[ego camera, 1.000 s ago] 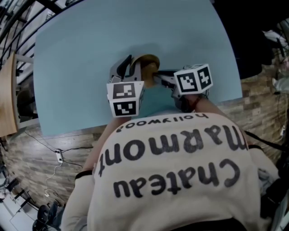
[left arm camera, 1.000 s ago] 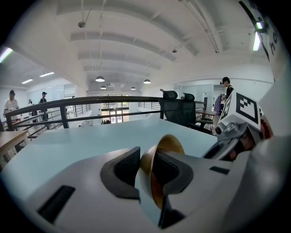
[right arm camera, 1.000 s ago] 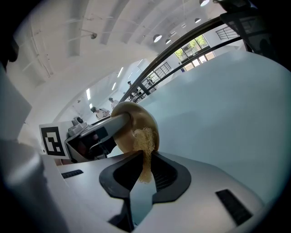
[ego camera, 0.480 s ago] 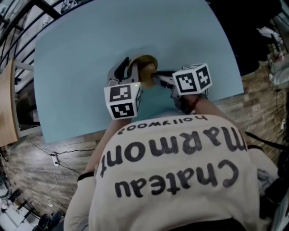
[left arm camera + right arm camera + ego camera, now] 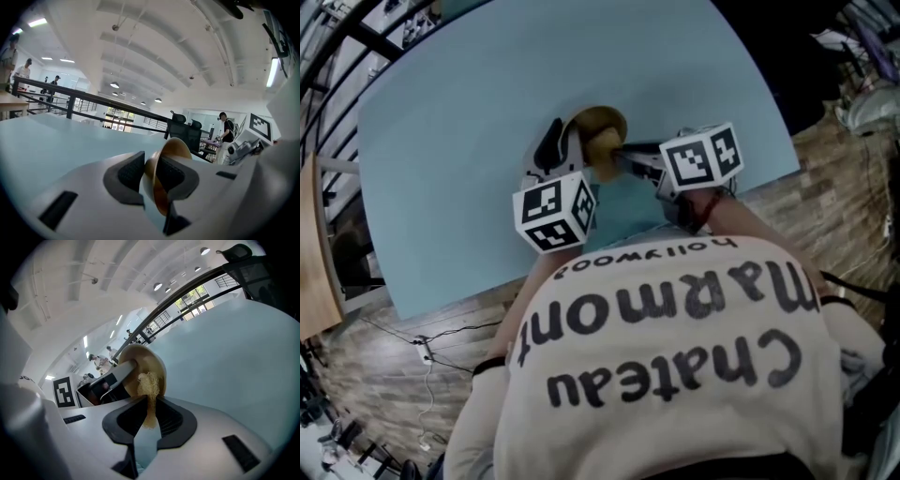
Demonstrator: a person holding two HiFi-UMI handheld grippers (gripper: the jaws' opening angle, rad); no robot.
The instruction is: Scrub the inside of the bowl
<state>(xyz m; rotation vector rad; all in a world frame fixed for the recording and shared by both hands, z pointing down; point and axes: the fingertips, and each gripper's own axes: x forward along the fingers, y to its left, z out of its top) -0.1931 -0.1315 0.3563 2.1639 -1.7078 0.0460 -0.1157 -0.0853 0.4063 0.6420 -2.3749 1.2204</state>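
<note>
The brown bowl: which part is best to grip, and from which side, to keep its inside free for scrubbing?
Grip the bowl by its thin rim, one pad inside the wall and one outside, as the left gripper does. It is tipped, open toward the scrubber in the right gripper, so coming from its left edge probably keeps the inside free.

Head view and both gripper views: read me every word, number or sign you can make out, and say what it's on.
"Chateau Marmont": large black letters on the person's shirt, upside down in the head view.
"hollywood": smaller, same shirt, above it.
Marker cubes: black-and-white square patterns only, no words.
Gripper views: no readable text.
</note>
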